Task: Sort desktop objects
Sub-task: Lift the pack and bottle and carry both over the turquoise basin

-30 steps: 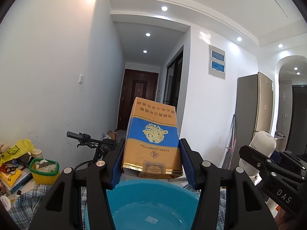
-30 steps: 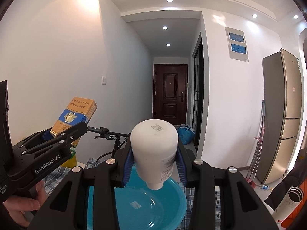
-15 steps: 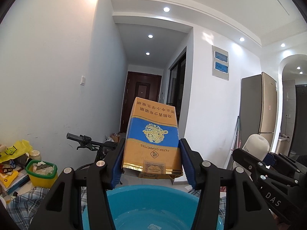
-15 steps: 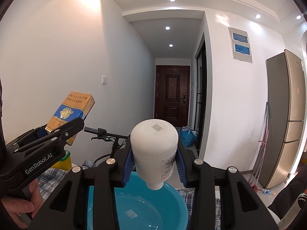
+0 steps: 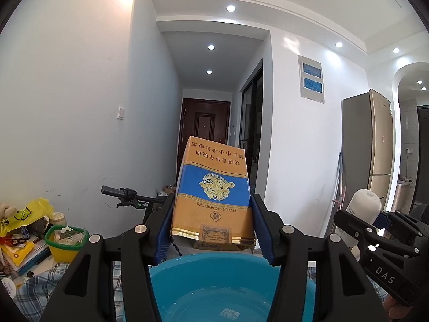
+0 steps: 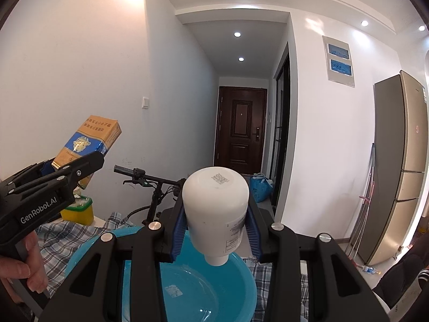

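Observation:
My left gripper [image 5: 211,228] is shut on an orange and blue cigarette carton [image 5: 213,190], held upside down above a blue plastic basin [image 5: 228,281]. My right gripper [image 6: 215,228] is shut on a white bottle [image 6: 215,209], cap pointing down, above the same basin [image 6: 203,289]. In the right wrist view the left gripper [image 6: 53,185] with the carton [image 6: 85,145] is at the left. In the left wrist view the right gripper [image 5: 375,230] with the bottle [image 5: 363,212] is at the right.
The basin sits on a checked cloth [image 6: 61,238]. A yellow tub with a green rim [image 5: 65,244] and a pile of bags and books [image 5: 18,230] lie at the left. A bicycle handlebar [image 5: 126,196] stands behind the table. A fridge [image 6: 399,166] stands at the right.
Both grippers have risen a little with their loads; the basin sits lower in both views. The grips have not changed.

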{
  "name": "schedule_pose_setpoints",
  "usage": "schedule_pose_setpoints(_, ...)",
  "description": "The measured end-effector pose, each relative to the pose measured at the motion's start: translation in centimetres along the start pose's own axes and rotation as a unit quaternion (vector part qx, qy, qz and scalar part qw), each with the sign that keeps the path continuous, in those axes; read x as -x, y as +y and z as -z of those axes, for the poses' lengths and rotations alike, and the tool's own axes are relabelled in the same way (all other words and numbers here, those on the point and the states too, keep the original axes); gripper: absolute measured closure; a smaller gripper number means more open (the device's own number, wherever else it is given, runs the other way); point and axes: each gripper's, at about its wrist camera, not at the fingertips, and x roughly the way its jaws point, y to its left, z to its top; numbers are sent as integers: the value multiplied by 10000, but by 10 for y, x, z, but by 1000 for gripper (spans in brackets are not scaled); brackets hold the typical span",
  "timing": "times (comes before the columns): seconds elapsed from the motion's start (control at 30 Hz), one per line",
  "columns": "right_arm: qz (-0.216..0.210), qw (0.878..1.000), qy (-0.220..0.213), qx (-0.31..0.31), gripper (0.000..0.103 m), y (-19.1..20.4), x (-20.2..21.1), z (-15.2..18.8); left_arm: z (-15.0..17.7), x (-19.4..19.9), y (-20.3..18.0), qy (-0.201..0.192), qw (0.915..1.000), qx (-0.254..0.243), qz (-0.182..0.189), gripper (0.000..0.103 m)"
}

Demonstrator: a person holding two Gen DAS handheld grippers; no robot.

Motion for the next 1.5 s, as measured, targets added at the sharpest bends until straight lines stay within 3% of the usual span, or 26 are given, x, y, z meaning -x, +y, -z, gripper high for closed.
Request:
schedule_pose_setpoints(0.17,-83,9997,215,-85,65,-4,-10,4,8,-23,0,639,9979,6,-46,47)
schedule_pose_setpoints(0.37,-211,9984,515,-112,65,-5,-22,9,22,-53,-3,1524,9882,-108,-108,47)
schedule_pose_setpoints(0.7,-554,9842,1621,-459,65,-18,-68,34,58,-95,1,2641,9642,-225,-74,47)
schedule_pose_setpoints(1.0,-645,9720,2209,-478,65,-20,-90,65,77,-117,16,3094,9509,-28,-129,47)
schedule_pose_setpoints(1.1,-807,9616,2572,-513,65,-18,-101,76,85,-124,21,3302,9438,141,-51,47)
schedule_pose_setpoints(1.2,-956,9516,2862,-578,65,-18,-110,87,91,-128,18,3345,9423,27,-156,47)
schedule_pose_setpoints(1.5,-765,9472,3069,-525,65,-14,-123,105,109,-141,16,3666,9303,0,-88,47)
